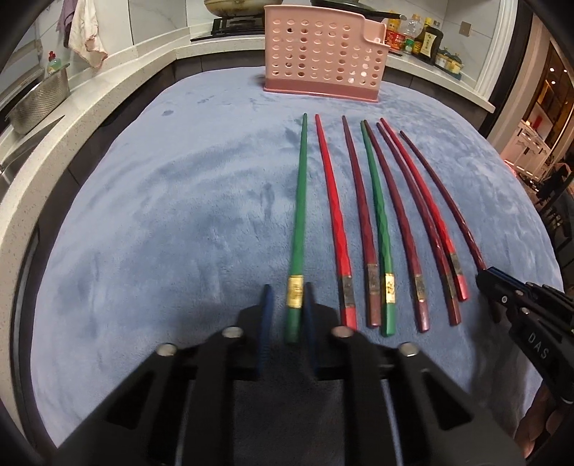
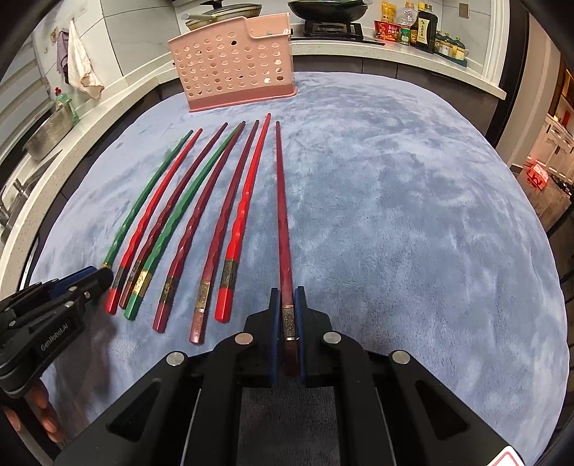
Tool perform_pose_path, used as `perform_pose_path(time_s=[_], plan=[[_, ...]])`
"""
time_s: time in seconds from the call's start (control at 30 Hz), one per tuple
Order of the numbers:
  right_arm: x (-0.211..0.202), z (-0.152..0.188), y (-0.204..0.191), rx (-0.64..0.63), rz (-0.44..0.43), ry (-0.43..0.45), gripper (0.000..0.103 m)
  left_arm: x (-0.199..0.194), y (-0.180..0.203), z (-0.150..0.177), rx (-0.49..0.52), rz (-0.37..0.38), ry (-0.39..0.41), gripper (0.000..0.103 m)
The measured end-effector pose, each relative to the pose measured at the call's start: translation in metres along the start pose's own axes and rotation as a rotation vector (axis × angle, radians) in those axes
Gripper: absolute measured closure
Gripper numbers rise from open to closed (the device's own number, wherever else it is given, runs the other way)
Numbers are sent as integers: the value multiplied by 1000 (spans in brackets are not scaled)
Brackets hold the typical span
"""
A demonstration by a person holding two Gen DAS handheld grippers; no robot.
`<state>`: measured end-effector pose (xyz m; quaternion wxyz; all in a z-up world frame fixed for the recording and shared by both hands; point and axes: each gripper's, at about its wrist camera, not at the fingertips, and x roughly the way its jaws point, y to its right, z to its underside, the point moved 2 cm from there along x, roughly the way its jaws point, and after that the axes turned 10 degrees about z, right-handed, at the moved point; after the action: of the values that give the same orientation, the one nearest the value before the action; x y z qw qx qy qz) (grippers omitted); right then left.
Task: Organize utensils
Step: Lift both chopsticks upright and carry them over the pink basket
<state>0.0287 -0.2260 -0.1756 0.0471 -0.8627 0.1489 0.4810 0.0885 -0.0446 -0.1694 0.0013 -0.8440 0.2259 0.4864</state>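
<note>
Several chopsticks, green, red and dark maroon, lie side by side on a blue cloth (image 1: 161,200), tips toward a pink perforated holder (image 1: 323,53) at the back, which also shows in the right wrist view (image 2: 233,61). My left gripper (image 1: 287,292) has its blue fingers on both sides of the thick end of the leftmost green chopstick (image 1: 299,215), with a gap on the left side. My right gripper (image 2: 287,294) is shut on the thick end of the rightmost dark maroon chopstick (image 2: 281,215), which still lies on the cloth.
A white counter curves round the cloth's left and back. A metal colander (image 1: 39,104) stands at the left, sauce bottles (image 1: 419,36) and a stove with pans (image 2: 323,10) at the back. Towels (image 1: 82,32) hang on the wall.
</note>
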Motion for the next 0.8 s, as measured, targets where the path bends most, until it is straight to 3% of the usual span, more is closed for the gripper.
perform_pose_path(time_s=[0.1, 0.37, 0.8], plan=[[-8, 1, 1, -4, -3, 10, 96, -9, -2, -1, -8, 18, 9, 96], [-61, -15, 12, 16, -5, 110, 96, -65, 1, -13, 11, 7, 120, 96], [-140, -77, 43, 101, -17, 296, 96, -162, 3, -75, 29, -13, 358, 96]])
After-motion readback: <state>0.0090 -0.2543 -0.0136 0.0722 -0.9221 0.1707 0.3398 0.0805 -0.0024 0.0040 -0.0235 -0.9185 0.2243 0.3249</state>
